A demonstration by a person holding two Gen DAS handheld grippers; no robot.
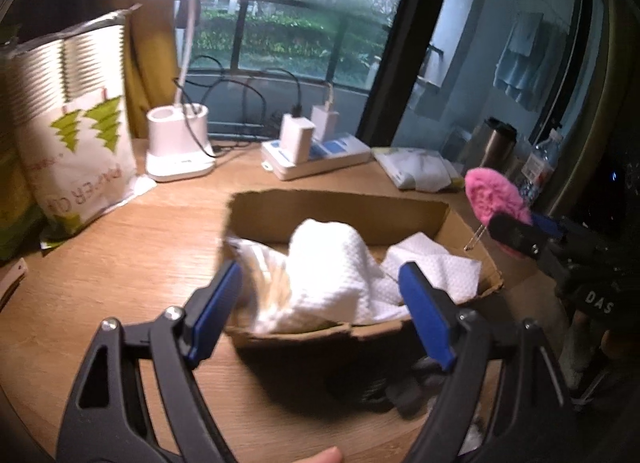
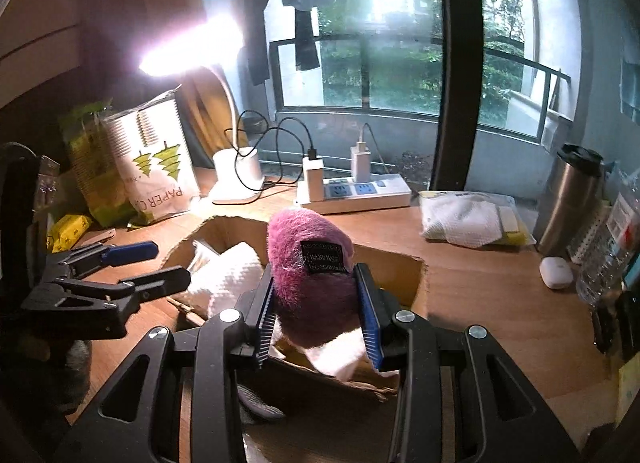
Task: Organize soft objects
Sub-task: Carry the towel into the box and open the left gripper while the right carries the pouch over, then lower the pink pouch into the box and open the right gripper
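Note:
A torn cardboard box (image 1: pixel 404 219) (image 2: pixel 400 267) sits mid-desk, holding white textured cloths (image 1: pixel 328 267) (image 2: pixel 232 275). My left gripper (image 1: pixel 320 303) is open and empty, its blue pads either side of the cloths at the box's near rim. My right gripper (image 2: pixel 318 315) is shut on a pink fuzzy soft object (image 2: pixel 312 283) with a black label, held above the box's near side. The pink object (image 1: pixel 494 195) also shows at the right of the left wrist view, above the box's right edge. The left gripper (image 2: pixel 136 263) shows at the left of the right wrist view.
A lit white desk lamp (image 1: pixel 178 143), a power strip with chargers (image 2: pixel 356 191) and a paper-cup bag (image 1: pixel 80 159) stand at the back. Folded white cloths in a packet (image 2: pixel 468 219), a steel tumbler (image 2: pixel 572 199), a bottle and a white earbud case (image 2: pixel 556 271) lie right.

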